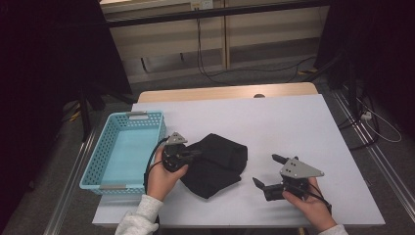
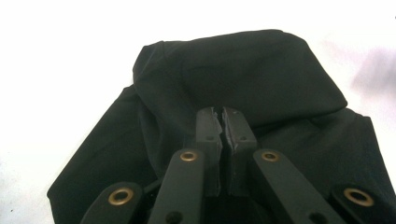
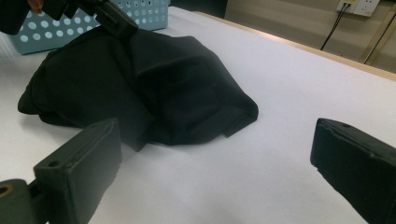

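Two hand-held black grippers: the left gripper (image 1: 195, 154) carries brass-ringed rivets behind its jaws and a black cable looping off its rear; the right gripper (image 1: 266, 172) bears a grey three-cornered plate, dotted with screws, above its jaws. Pale knit sleeves cover both wrists.

A lab-like recording room. Behind the white table (image 1: 274, 122) dark curtains (image 1: 44, 73) hang, cables (image 1: 254, 68) trail across the floor, and a wall socket (image 1: 201, 4) sits above them.

One folded black garment (image 1: 215, 164), seemingly a single piece, one blue basket (image 1: 122, 149), and two grippers.
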Tool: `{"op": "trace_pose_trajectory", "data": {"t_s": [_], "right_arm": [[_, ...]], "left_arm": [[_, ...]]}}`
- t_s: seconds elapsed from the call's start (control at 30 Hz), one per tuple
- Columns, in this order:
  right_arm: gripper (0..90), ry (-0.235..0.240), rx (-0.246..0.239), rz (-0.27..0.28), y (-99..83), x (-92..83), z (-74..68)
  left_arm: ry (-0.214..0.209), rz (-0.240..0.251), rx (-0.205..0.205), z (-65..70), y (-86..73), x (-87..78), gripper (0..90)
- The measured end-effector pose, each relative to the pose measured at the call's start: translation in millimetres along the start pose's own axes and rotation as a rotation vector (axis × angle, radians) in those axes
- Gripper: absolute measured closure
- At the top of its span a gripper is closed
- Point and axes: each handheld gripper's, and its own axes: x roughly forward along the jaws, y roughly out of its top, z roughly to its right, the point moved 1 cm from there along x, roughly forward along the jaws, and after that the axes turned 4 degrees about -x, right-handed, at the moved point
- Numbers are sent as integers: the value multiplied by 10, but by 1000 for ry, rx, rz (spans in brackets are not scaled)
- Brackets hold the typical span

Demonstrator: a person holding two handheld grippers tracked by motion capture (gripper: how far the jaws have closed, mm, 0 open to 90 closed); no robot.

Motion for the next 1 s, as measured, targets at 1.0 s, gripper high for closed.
{"op": "trace_pose_trajectory", "data": {"t_s": [1.0], "right_arm": [[19, -10, -6, -2, -4, -77, -16]], "left_arm": [[47, 47, 30, -49, 81, -121, 625]]}}
